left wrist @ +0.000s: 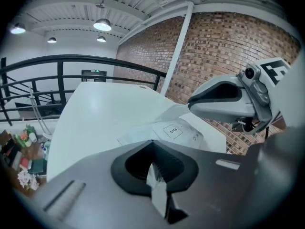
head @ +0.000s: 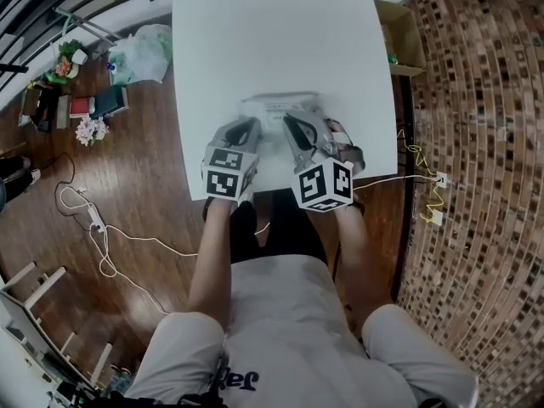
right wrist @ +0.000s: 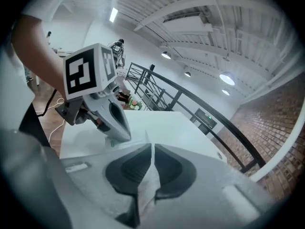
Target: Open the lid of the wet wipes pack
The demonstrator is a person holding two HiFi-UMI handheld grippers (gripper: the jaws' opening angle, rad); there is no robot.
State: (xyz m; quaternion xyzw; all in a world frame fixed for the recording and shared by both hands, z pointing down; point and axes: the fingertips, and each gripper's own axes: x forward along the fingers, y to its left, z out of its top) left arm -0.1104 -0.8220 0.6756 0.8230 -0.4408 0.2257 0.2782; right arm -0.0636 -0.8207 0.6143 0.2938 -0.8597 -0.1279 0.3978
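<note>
The white wet wipes pack (head: 276, 109) lies near the front edge of the white table (head: 272, 24). In the left gripper view its top shows a label reading OPEN (left wrist: 173, 130). My left gripper (head: 253, 124) is at the pack's left end, shut (left wrist: 152, 144) on a fold of white wrapper (left wrist: 157, 185). My right gripper (head: 289, 119) comes in beside it over the pack. In the right gripper view its jaws (right wrist: 152, 147) are shut on a thin white flap (right wrist: 147, 180) that stands up between them. Where the flap joins the pack is hidden.
An open cardboard box (head: 404, 32) stands at the table's right edge by the brick wall. On the wooden floor to the left are a plastic bag (head: 140, 53), flowers (head: 89, 130) and cables (head: 102, 228). The person's legs are under the near edge.
</note>
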